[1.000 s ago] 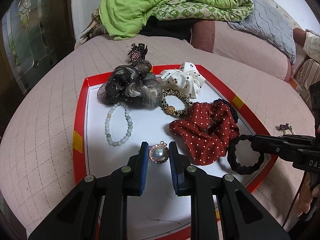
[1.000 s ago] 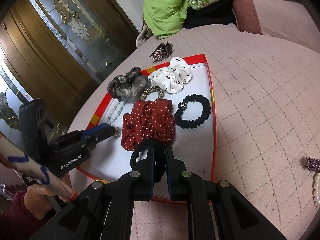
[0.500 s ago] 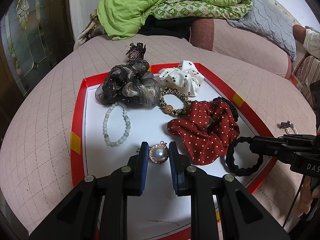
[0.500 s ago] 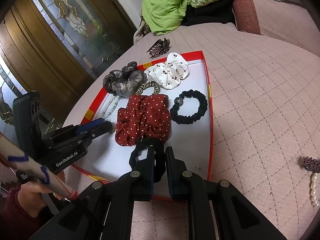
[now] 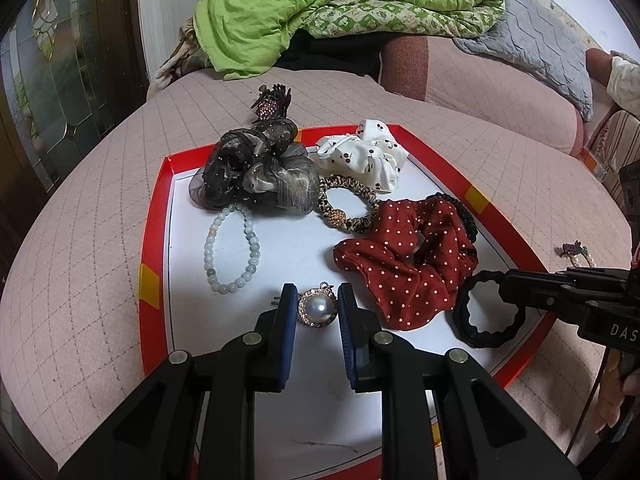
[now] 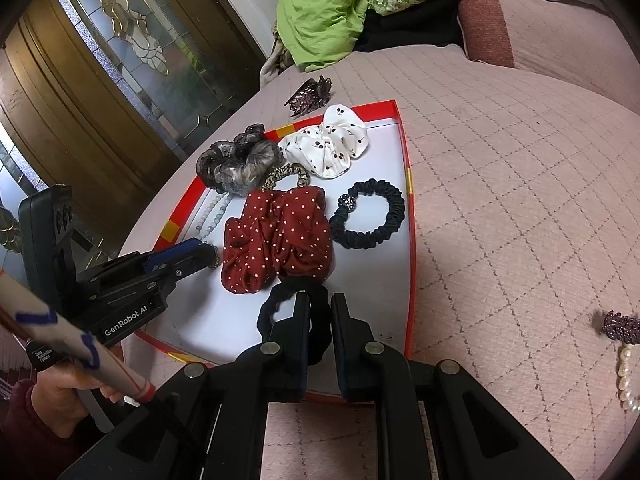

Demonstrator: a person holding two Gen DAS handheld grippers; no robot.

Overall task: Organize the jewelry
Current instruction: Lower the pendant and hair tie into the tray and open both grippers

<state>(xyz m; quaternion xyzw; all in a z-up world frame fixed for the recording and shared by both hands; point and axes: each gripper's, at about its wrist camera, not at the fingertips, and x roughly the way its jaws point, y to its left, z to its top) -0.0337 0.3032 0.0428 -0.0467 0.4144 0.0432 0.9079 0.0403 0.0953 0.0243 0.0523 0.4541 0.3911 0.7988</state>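
A quilted pink bed cover (image 5: 100, 240) with a stitched diamond grid carries a shallow white tray with a red rim (image 5: 154, 240); behind it are a rumpled green quilt (image 5: 288, 4) and, on the left, a leaded-glass door in a brown frame (image 6: 120, 40).

The left gripper (image 5: 316, 304) has its blue pads closed on a round pearl brooch (image 5: 317, 309), a grey pearl in a gold-toned stone-set ring, with its small loop pointing toward 12 o'clock. It sits low over the near part of the tray floor.

The right gripper (image 6: 320, 312) is nearly shut, pinching one side of a black ribbed hair tie (image 6: 280, 308). The ring hangs open toward 10 o'clock from the fingers, over the tray's near edge.

From the brooch, a pale green bead bracelet (image 5: 232, 248) lies at 10 o'clock, an oval with its long axis running 12 to 6. At 2 o'clock is a crumpled red scrunchie with white dots (image 5: 404, 256), touching the hair tie's far side. Beyond it lie a leopard-print band with a gold bead ball (image 5: 348, 208), a sheer grey-black scrunchie (image 5: 256, 172) and a white cherry-print scrunchie (image 5: 364, 152). A thin black pleated band (image 6: 370, 220) lies at 3 o'clock of the red one.

Off the tray, a dark jewelled claw clip (image 5: 272, 100) rests at 12 o'clock, and a purple-stone pearl clip (image 6: 622, 340) at 3 o'clock.
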